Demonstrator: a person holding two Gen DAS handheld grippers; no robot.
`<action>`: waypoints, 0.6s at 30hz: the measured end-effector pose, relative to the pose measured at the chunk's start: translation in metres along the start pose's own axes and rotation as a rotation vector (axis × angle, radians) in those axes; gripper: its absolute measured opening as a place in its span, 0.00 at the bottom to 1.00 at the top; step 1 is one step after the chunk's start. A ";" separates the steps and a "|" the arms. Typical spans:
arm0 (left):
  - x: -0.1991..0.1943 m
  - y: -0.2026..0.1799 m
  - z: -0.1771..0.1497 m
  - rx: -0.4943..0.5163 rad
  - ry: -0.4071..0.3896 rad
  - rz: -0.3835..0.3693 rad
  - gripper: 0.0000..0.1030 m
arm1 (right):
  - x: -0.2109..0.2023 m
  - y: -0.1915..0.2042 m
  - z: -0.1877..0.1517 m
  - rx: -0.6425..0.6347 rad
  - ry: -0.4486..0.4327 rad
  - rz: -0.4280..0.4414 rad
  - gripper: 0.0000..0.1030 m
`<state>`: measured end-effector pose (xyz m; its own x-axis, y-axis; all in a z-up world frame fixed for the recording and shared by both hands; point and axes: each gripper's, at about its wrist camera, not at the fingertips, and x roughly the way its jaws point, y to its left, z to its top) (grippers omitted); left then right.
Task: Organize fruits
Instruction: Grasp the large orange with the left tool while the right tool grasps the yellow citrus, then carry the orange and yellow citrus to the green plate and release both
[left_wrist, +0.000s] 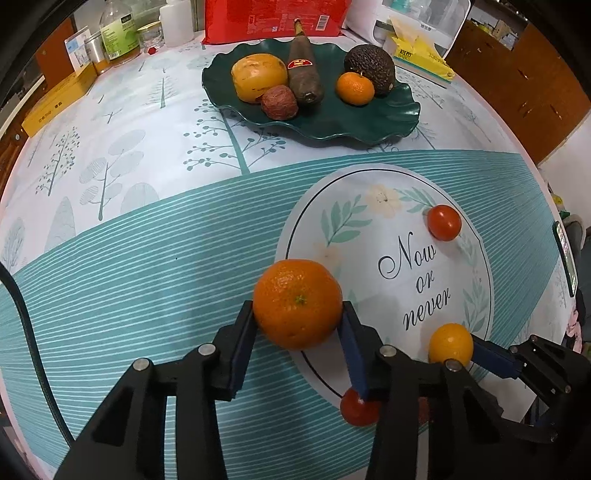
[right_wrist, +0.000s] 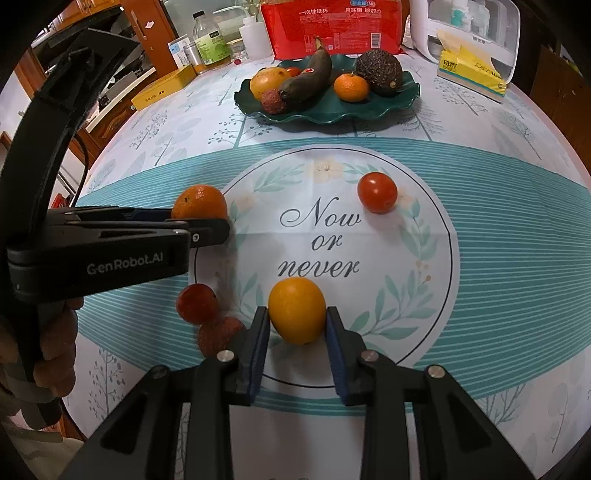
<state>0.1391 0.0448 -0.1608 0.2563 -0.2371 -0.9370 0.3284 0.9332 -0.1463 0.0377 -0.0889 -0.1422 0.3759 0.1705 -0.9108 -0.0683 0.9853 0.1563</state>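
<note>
Gripping a mandarin (left_wrist: 297, 303) between its pads, the left claw (left_wrist: 297, 317) sat low over the worktop (left_wrist: 147, 258). The right claw (right_wrist: 297, 321) clasped a small yellow fruit (right_wrist: 296, 309) on the printed circle, well short of the green plate (right_wrist: 369, 109).

Brown wooden cabinets (left_wrist: 524, 81) behind tree-print tablecloth (left_wrist: 122, 177).

Premises are a home dining or kitchen area. A table carries a printed tablecloth (right_wrist: 480, 221) with tree motifs, and at 12 o'clock stands a green scalloped fruit plate (right_wrist: 402, 99), with a red pack of disposable cups (right_wrist: 332, 26) behind it. A tissue box (right_wrist: 476, 74) and a white countertop appliance (right_wrist: 469, 22) sit at 1 o'clock, bottles (left_wrist: 118, 33) at 11 o'clock, and wooden cabinets (left_wrist: 528, 74) at 2 o'clock.
</note>
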 end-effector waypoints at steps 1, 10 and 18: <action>0.000 0.001 0.000 -0.004 0.001 -0.004 0.41 | -0.002 0.000 0.000 0.002 -0.004 0.000 0.29; -0.019 -0.005 -0.004 0.025 -0.047 0.005 0.40 | -0.016 -0.002 0.003 0.013 -0.031 0.011 0.29; -0.055 -0.011 0.004 0.050 -0.130 0.008 0.40 | -0.027 -0.005 0.015 0.033 -0.046 0.052 0.29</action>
<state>0.1248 0.0462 -0.1066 0.3738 -0.2657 -0.8886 0.3701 0.9212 -0.1198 0.0412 -0.0986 -0.1126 0.4148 0.2210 -0.8827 -0.0586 0.9745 0.2164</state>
